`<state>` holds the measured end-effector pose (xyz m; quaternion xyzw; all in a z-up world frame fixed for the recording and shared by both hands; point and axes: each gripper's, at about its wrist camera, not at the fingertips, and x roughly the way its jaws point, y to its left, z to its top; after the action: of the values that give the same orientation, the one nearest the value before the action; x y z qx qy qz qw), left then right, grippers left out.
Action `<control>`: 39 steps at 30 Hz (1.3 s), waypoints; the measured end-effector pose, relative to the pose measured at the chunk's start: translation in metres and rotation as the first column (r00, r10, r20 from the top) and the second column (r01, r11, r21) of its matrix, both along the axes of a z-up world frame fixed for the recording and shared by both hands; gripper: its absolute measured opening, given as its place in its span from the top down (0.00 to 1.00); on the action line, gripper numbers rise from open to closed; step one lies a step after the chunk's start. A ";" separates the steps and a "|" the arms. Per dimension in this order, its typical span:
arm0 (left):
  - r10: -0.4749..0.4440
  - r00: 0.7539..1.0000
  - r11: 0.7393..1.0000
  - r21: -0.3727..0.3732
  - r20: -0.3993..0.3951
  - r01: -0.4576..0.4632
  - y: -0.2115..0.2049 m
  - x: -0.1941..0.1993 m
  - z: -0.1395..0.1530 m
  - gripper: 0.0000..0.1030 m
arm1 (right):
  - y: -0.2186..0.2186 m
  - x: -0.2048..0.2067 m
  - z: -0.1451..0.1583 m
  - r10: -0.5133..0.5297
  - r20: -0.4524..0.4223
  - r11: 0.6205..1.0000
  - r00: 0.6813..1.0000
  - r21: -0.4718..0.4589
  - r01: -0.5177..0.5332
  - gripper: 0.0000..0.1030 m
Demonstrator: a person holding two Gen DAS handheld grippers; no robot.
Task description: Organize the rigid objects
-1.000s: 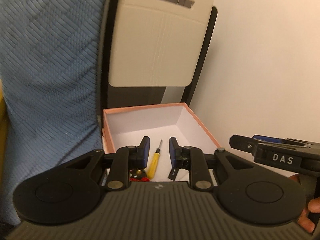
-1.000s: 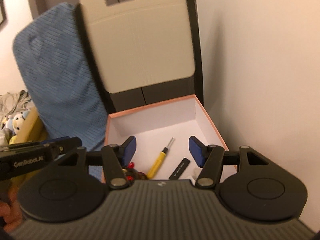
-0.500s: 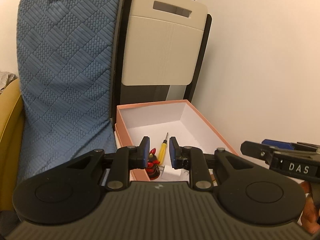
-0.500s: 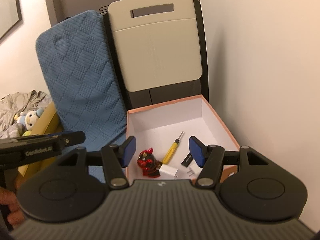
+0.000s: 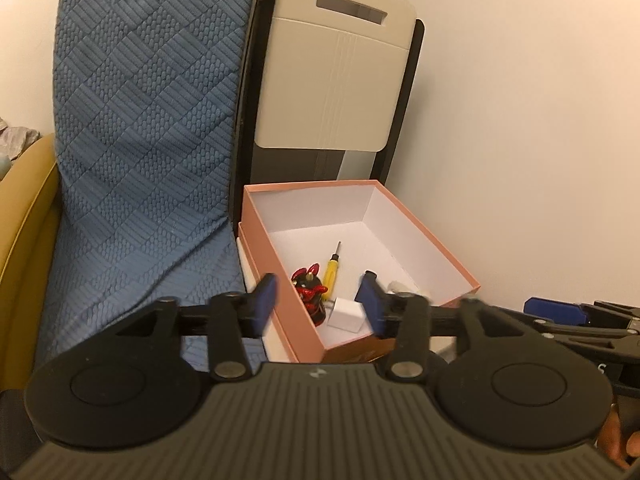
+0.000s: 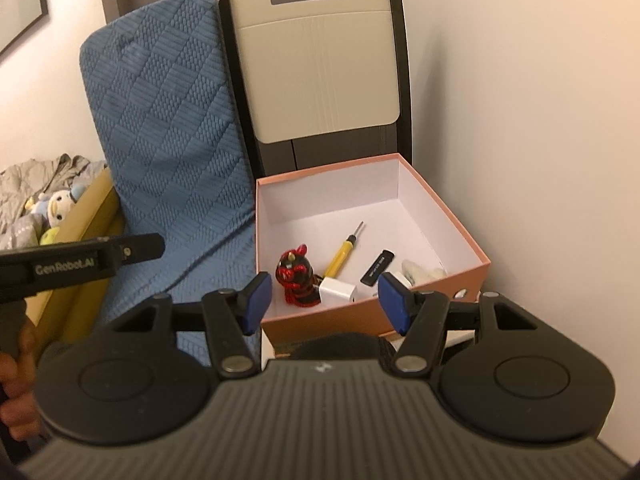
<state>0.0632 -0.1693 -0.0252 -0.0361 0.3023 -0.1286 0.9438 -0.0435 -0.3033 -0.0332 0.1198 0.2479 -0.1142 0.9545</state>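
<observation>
An open pink cardboard box (image 6: 472, 276) with a plain white inside stands on the floor against the cream wall, at twelve o'clock from both sets of tongs. Five small rigid things lie at its near end. A glossy red-and-black figurine (image 6: 297, 280) stands upright at the nine o'clock side. Touching it is a white cube-shaped plastic charger (image 6: 338, 290). A slim screwdriver with a yellow plastic handle (image 6: 340, 258) lies flat, its long axis running from seven to one o'clock and its metal tip pointing towards the far wall of the box. A flat black stick-shaped drive (image 6: 377, 267) lies nearly parallel, at its three o'clock side. A pale, fuzzy lump (image 6: 420, 269) sits in the near corner; what it is I cannot tell.

The left tongs (image 5: 318, 303) have just been opening and stand released with nothing between the blue pads. The right tongs (image 6: 325, 300) are likewise spread and empty.

At nine o'clock of the box leans a blue quilted fabric cushion (image 6: 168, 120); behind it stands a beige smooth plastic folding chair (image 6: 320, 72).
</observation>
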 end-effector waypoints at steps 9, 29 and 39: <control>0.018 0.999 1.000 -0.006 0.036 -0.018 0.008 -0.020 -0.008 0.04 | 0.005 -0.011 -0.018 -0.036 0.002 0.999 0.999 -0.036 0.036 0.02; 0.062 0.998 0.998 0.032 -0.003 -0.062 0.016 -0.014 -0.022 0.02 | 0.010 -0.010 -0.028 -0.008 -0.022 1.000 1.000 -0.023 0.008 0.00; 0.070 0.997 0.996 0.056 -0.023 -0.069 0.014 -0.011 -0.026 0.02 | 0.008 -0.010 -0.026 -0.010 -0.024 1.000 1.000 -0.023 0.010 0.00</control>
<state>0.0520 -0.1550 -0.0515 -0.0221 0.3162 -0.0869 0.9444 -0.0533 -0.2958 -0.0594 0.1089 0.2577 -0.1233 0.9521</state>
